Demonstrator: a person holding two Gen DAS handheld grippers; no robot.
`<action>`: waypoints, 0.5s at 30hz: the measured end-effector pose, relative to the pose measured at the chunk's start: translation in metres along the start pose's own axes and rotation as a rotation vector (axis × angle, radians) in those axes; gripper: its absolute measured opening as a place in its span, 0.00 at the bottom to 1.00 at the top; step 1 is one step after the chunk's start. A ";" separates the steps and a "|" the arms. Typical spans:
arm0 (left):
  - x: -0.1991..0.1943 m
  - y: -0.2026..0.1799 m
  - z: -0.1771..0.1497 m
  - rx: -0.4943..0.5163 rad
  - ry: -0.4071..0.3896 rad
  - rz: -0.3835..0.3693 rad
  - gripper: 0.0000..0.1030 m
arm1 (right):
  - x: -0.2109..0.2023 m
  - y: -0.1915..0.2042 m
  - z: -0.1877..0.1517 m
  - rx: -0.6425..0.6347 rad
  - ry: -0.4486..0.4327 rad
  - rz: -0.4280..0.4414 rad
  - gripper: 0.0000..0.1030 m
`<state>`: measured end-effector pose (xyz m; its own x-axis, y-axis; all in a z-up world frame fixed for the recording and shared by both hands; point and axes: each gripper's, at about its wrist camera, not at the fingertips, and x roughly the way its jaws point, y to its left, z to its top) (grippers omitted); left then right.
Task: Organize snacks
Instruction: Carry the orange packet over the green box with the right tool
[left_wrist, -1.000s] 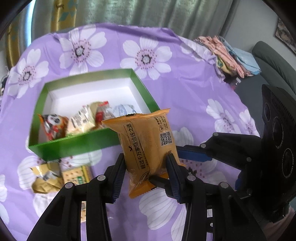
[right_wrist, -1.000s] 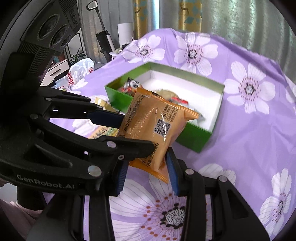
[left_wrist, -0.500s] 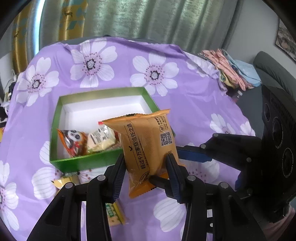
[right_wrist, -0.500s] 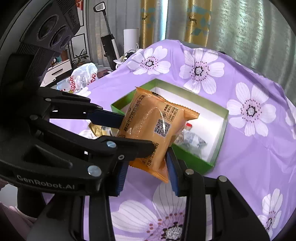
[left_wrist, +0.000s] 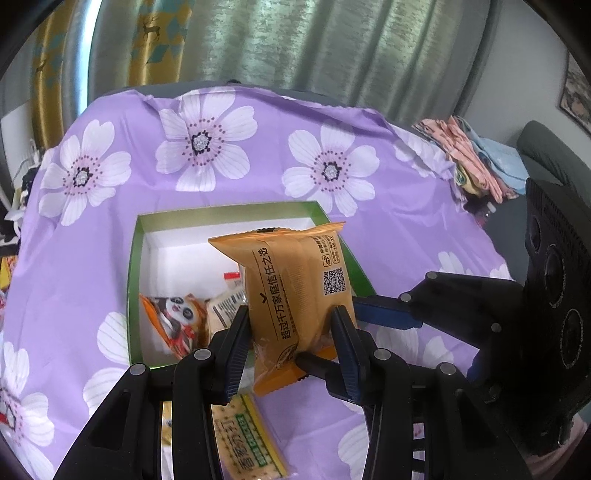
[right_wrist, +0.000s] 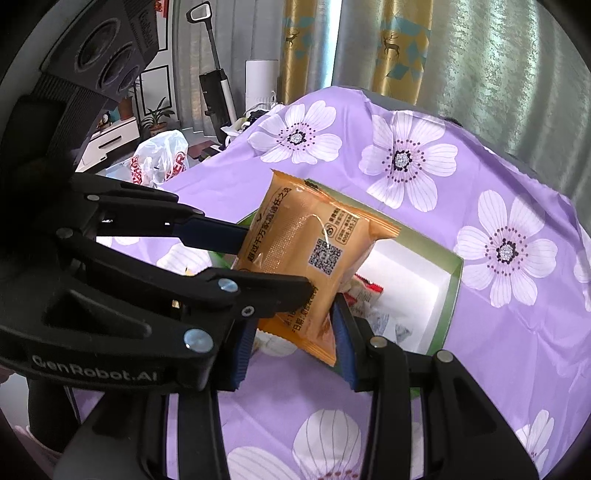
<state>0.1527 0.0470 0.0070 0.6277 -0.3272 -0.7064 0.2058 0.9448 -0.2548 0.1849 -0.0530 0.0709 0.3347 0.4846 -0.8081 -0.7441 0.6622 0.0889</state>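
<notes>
- Since 1 s ago: both grippers + packet moved up and fwd toward box; box now sits lower/centred behind packet in L view, and loose cracker pack that was left of fingers is now under them.
- L gripper (left_wrist: 291, 343) jaws clamped on lower part of orange packet (left_wrist: 295, 291); grip looks unchanged vs earlier.
- R gripper (right_wrist: 295, 343) jaws also closed on same packet (right_wrist: 314, 258), crossing L at roughly right angles. Both holding, looks like mid-handover or 2-grip carry.
- Packet upright, in air, in front of near wall of green box (left_wrist: 135, 295), not in it yet.
- Box holds panda snack (left_wrist: 173, 317) + a few others near front; back half bare.
- Step: carry packet to box. Next: one gripper lets go, other goes over rim, drops in free space.
- Cracker pack (left_wrist: 247, 439) on purple cloth (left_wrist: 110, 258) yet to sort.
</notes>
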 end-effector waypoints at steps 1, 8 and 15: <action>0.001 0.003 0.003 -0.002 0.001 -0.002 0.43 | 0.001 0.000 0.001 0.001 -0.001 0.000 0.39; 0.006 0.016 0.021 0.009 0.006 0.012 0.43 | 0.016 -0.005 0.022 0.008 0.001 0.000 0.39; 0.008 0.038 0.033 0.018 0.023 0.035 0.43 | 0.032 -0.003 0.038 0.014 -0.003 0.028 0.39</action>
<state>0.1907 0.0806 0.0137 0.6176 -0.2942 -0.7294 0.1976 0.9557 -0.2182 0.2197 -0.0176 0.0663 0.3154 0.5045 -0.8038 -0.7448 0.6565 0.1198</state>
